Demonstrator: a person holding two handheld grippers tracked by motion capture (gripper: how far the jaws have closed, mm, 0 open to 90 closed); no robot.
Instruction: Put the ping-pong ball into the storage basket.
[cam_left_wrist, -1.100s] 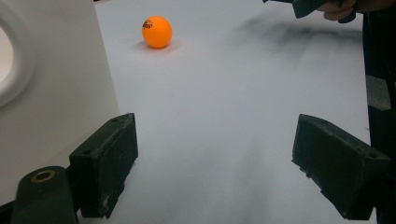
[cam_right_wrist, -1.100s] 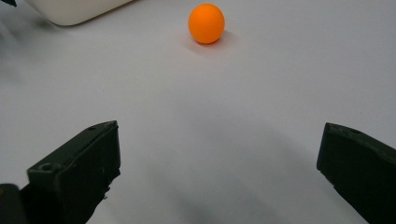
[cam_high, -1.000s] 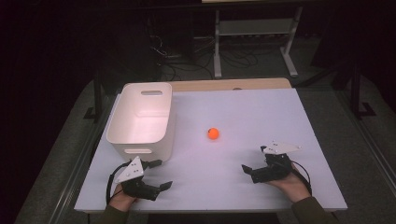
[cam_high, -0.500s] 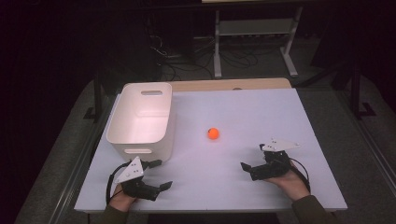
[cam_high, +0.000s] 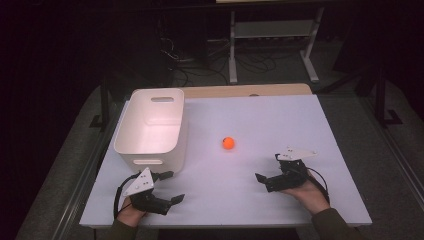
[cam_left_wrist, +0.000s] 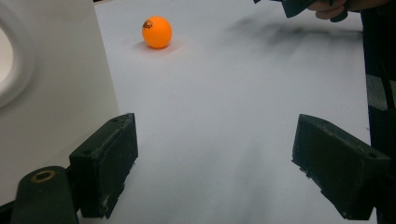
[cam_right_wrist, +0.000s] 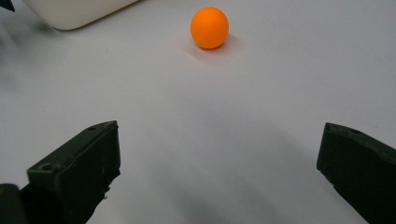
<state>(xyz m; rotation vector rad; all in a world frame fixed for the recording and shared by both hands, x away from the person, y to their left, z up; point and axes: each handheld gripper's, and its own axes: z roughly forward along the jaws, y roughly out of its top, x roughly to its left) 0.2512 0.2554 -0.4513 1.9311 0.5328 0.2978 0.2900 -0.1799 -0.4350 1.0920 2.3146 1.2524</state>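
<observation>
High view | white bin empty | orange ball outside | left claw, right claw spread

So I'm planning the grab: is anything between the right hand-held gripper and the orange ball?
Nothing visible: bare white table lies between the open right hand-held gripper and the orange ball.

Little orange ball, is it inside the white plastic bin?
No, the little orange ball sits on the bare white table, apart from the white plastic bin.
</observation>
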